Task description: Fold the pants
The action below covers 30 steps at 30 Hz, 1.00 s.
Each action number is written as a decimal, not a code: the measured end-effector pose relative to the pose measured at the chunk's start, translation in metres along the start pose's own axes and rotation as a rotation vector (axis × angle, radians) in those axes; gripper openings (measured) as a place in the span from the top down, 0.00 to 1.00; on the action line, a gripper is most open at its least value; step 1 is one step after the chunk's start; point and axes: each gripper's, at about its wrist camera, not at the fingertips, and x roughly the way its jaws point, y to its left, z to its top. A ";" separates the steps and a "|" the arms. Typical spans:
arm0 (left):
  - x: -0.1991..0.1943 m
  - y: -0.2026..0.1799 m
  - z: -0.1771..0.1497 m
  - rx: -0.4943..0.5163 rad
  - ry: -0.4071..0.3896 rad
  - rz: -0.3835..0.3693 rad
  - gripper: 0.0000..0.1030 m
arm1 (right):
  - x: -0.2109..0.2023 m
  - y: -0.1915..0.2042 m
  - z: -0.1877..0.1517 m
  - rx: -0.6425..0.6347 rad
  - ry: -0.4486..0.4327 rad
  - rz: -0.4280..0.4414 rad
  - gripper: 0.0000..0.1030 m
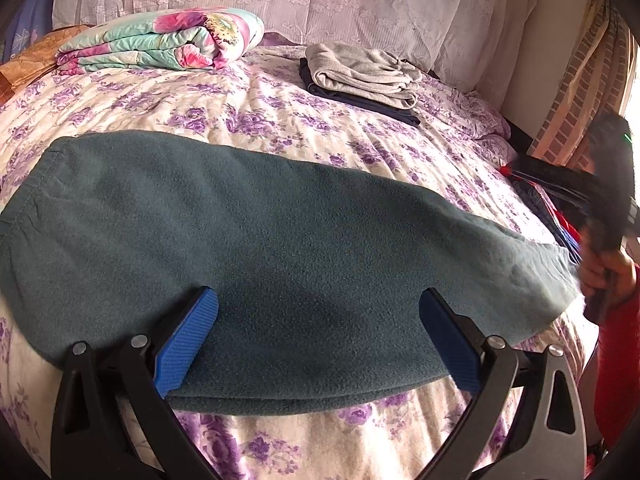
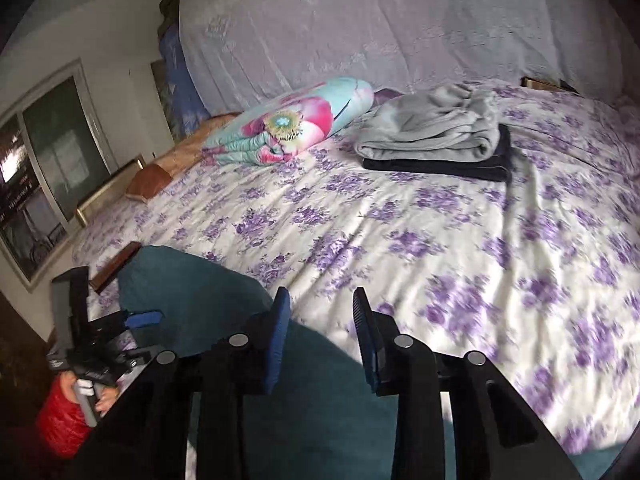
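Across the near edge of the bed [image 1: 280, 92] lie the teal pants [image 1: 280, 248], folded lengthwise. Left hand-held gripper [image 1: 318, 338] hovers spread wide, grasping nothing; right hand-held gripper [image 2: 322, 344] likewise released. Best pinch both layers together before folding across.
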 end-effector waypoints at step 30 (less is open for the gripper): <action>-0.002 -0.002 0.000 -0.010 -0.016 -0.026 0.05 | 0.000 0.049 -0.030 0.047 0.101 0.351 0.44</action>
